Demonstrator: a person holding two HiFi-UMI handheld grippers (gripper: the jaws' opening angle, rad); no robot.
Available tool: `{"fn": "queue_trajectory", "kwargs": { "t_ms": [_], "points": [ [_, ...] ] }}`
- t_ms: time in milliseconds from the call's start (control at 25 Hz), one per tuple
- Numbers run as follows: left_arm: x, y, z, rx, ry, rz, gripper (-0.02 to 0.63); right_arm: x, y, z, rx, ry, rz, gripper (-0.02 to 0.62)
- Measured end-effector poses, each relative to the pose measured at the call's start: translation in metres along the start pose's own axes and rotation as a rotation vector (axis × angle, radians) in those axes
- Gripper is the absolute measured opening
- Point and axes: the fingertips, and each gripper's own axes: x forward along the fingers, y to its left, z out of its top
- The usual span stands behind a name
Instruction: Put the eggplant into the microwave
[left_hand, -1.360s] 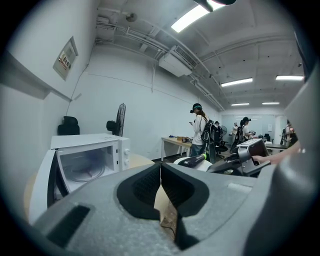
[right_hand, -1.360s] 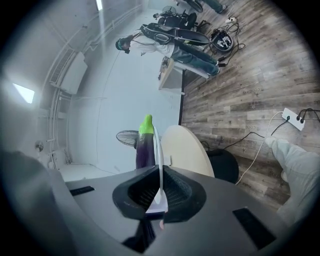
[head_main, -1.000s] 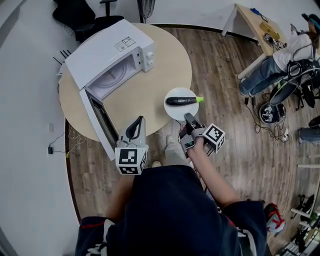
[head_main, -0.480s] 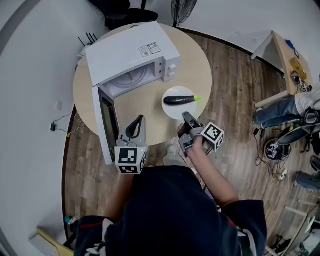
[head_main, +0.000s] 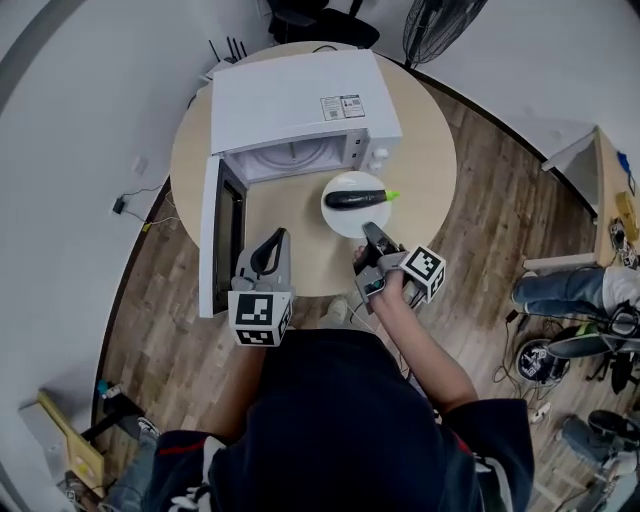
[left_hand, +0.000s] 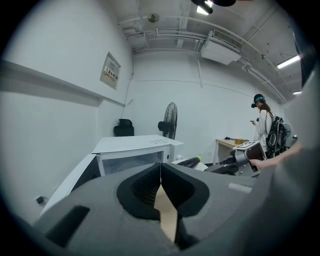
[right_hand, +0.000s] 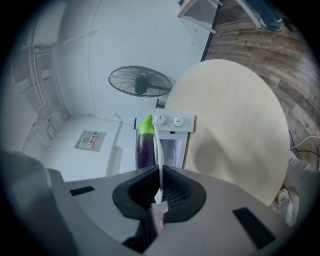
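Eggplant (head_main: 357, 198) lies on a white plate (head_main: 340, 218) on the round table (head_main: 425, 165), just before the open microwave (head_main: 300, 100). The right gripper (head_main: 371, 233) pinches the plate's near rim. The left gripper (head_main: 278, 239) hovers over the table edge, jaws pressed together, empty.

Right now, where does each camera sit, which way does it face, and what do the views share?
Head view: on the person's head, looking steeply down on the table, open microwave and eggplant on its plate; left gripper, right gripper and torso show.
Left gripper view: on the left gripper, looking level across the table at the microwave; its shut jaws show below.
Right gripper view: on the right gripper, rolled sideways, facing the eggplant; its jaws clamp the plate's rim.
Shared: all three show eggplant and microwave.
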Motion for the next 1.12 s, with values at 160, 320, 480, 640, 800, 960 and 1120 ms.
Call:
{"fn": "queue_trajectory", "kwargs": {
  "t_ms": [160,320,480,640,800,960,1120],
  "points": [
    [-0.005,0.0,-0.004,-0.024,0.007,0.075,0.018,0.011,-0.001,-0.004,-0.021,0.081,-0.019,0.02],
    [-0.01,-0.004,-0.01,-0.037,0.02,0.109,0.018,0.019,-0.004,-0.009,-0.025,0.129,-0.005,0.02],
    [-0.018,-0.002,-0.013,-0.049,0.03,0.142,0.018,0.024,-0.006,-0.016,-0.022,0.165,-0.005,0.02],
    [-0.026,0.004,-0.014,-0.046,0.04,0.168,0.018,0.028,-0.005,-0.026,-0.016,0.188,0.003,0.02],
    [-0.027,0.006,-0.016,-0.046,0.045,0.168,0.018,0.031,-0.007,-0.033,-0.009,0.199,0.008,0.02],
    [-0.022,0.008,-0.018,-0.044,0.045,0.153,0.018,0.039,-0.005,-0.037,-0.014,0.202,0.012,0.02],
    [-0.017,0.015,-0.021,-0.05,0.049,0.137,0.018,0.05,-0.005,-0.04,-0.018,0.198,0.006,0.02]
  ]
}}
